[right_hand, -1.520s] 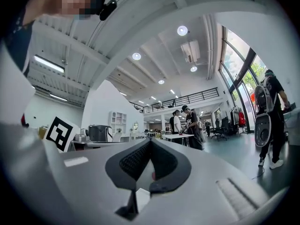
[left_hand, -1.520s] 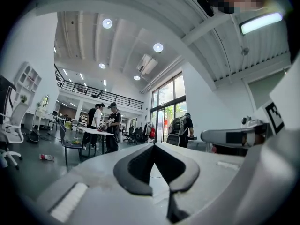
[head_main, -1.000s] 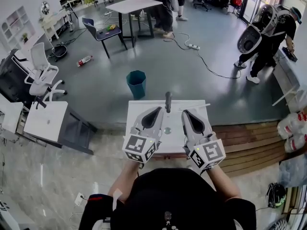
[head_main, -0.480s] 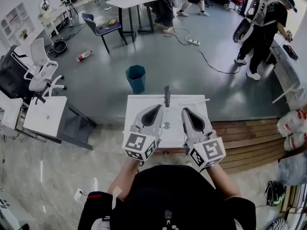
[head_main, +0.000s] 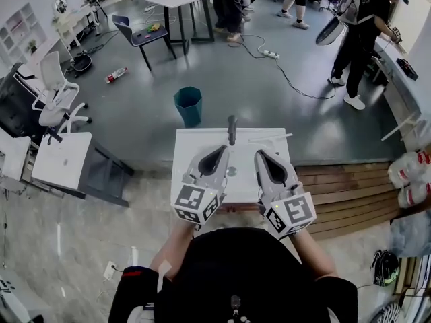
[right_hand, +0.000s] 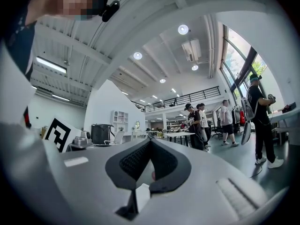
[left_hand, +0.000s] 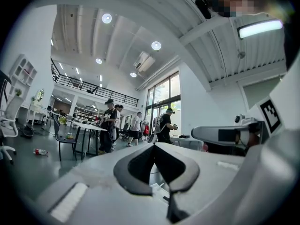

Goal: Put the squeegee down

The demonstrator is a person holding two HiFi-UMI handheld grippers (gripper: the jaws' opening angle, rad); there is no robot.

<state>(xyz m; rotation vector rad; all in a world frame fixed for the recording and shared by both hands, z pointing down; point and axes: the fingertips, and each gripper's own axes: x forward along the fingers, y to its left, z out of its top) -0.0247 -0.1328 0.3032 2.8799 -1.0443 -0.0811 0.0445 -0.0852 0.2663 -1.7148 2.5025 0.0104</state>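
The left gripper (head_main: 224, 151), a smooth pale grey plastic claw with black rubbery lining, is sitting fully closed with nothing in it, its tips meeting in a point over the white rectangular tabletop (head_main: 185, 153). The right gripper (head_main: 258, 152), the same grey shell with a dimpled black pad inside, is likewise pressing its tips together on nothing. Each is carrying a white cube printed with blocky black-and-white square markers, the left cube (head_main: 196, 204) and the right cube (head_main: 291, 214) both facing up towards me; those patterns are codes, not letters. The dark grey squeegee handle (head_main: 232, 128), a slim rounded bar, is lying at the far edge of the table, poking out past that edge, ahead of the two claws and apart from both. A thin pale strip (head_main: 269, 138) is running off to its right along the tabletop; I cannot tell whether it is joined to the handle. A small round silvery disc (head_main: 231, 171) is showing on the table between the claws. Beyond, a teal plastic bin (head_main: 188, 105) is standing on the glossy grey floor.
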